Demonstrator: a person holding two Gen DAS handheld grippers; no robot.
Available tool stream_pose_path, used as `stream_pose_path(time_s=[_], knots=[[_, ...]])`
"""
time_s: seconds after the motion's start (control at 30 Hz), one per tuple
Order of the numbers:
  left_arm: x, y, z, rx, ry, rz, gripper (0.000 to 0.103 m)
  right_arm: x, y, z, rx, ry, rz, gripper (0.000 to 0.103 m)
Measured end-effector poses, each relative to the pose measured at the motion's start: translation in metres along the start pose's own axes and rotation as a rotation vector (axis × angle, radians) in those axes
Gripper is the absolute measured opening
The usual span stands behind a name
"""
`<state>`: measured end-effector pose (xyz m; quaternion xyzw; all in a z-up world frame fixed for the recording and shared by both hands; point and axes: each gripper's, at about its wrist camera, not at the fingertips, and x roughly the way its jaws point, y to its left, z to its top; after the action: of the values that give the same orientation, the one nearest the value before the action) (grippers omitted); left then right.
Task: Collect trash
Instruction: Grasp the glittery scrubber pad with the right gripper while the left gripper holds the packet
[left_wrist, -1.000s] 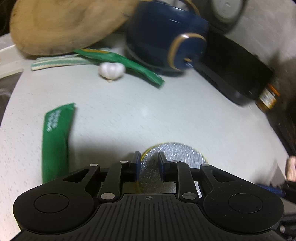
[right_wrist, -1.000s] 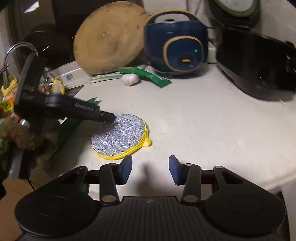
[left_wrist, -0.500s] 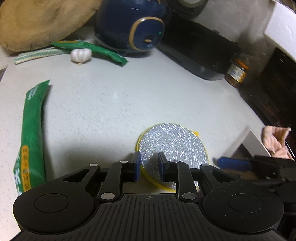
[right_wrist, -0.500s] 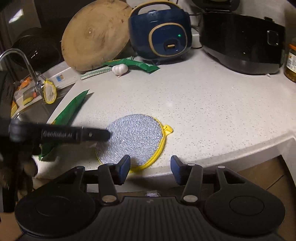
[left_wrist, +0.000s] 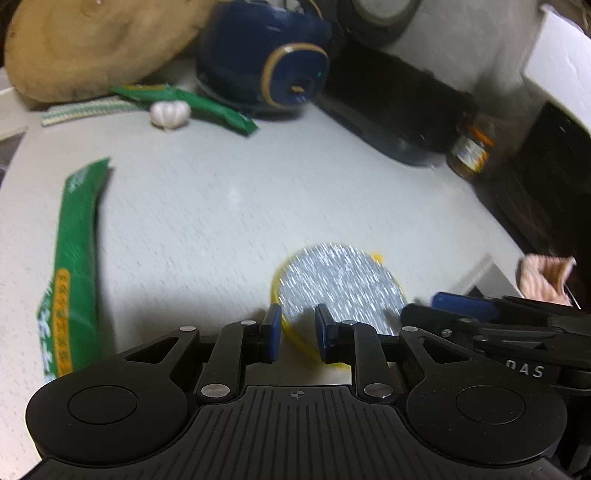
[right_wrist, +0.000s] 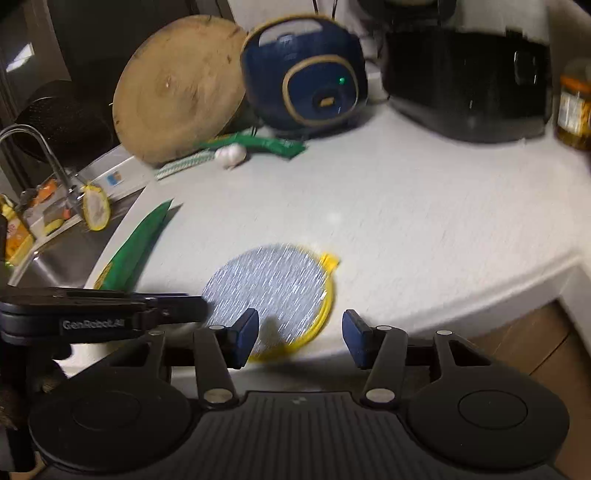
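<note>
A round silver scouring pad with a yellow rim (left_wrist: 341, 286) lies at the near edge of the white counter (left_wrist: 221, 206); it also shows in the right wrist view (right_wrist: 273, 288). My left gripper (left_wrist: 297, 332) is nearly shut, its fingers straddling the pad's near yellow rim. My right gripper (right_wrist: 300, 334) is open just in front of the pad. A long green wrapper (left_wrist: 72, 273) lies left of the pad and shows in the right wrist view too (right_wrist: 136, 247). A second green wrapper (left_wrist: 207, 109) lies by a garlic bulb (left_wrist: 170, 113).
A round wooden board (right_wrist: 177, 88), a blue rice cooker (right_wrist: 306, 74), a black appliance (right_wrist: 469, 81) and a jar (right_wrist: 574, 105) stand at the back. A sink with a tap (right_wrist: 44, 162) lies left. A striped cloth (left_wrist: 85, 109) lies under the board.
Both grippers and views have shifted; the pad sits at the counter's near edge, slid back from a second ago. The left fingers stay over its rim. The right gripper has come closer to the pad.
</note>
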<state>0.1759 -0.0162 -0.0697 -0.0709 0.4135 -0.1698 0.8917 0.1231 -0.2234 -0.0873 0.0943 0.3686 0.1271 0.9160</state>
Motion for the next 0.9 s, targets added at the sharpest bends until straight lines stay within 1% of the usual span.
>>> stream_pose_path(time_s=[0.07, 0.17, 0.3, 0.43, 0.5, 0.57, 0.63, 0.7, 0.8, 0.9], knots=[[0.006, 0.003, 0.005, -0.019, 0.001, 0.012, 0.023, 0.005, -0.003, 0.008, -0.003, -0.003, -0.007, 0.05], [0.013, 0.001, 0.007, -0.021, 0.026, -0.009, 0.023, 0.015, -0.008, 0.018, 0.028, 0.016, 0.007, 0.05], [0.016, -0.003, 0.006, -0.009, 0.038, -0.02, 0.023, 0.029, -0.009, 0.022, 0.05, 0.076, 0.03, 0.044], [0.012, 0.003, 0.003, -0.022, 0.034, -0.004, 0.023, 0.035, -0.004, 0.022, 0.059, 0.126, 0.074, 0.043], [0.008, 0.008, 0.002, -0.03, 0.029, 0.009, 0.023, 0.036, -0.001, 0.021, 0.083, 0.155, 0.115, 0.042], [0.004, 0.015, 0.001, -0.043, 0.028, 0.02, 0.023, 0.031, 0.002, 0.019, 0.094, 0.185, 0.165, 0.042], [0.001, 0.02, 0.0, -0.05, 0.034, 0.017, 0.023, 0.024, 0.008, 0.012, 0.077, 0.208, 0.201, 0.042], [-0.004, 0.021, -0.003, -0.036, 0.042, 0.014, 0.023, 0.017, 0.013, 0.004, 0.059, 0.233, 0.229, 0.042], [-0.01, 0.018, -0.009, -0.01, 0.051, 0.015, 0.023, 0.013, 0.012, -0.007, 0.079, 0.262, 0.235, 0.042], [-0.014, 0.013, -0.013, 0.005, 0.047, 0.028, 0.023, 0.017, 0.002, -0.014, 0.161, 0.276, 0.244, 0.043]])
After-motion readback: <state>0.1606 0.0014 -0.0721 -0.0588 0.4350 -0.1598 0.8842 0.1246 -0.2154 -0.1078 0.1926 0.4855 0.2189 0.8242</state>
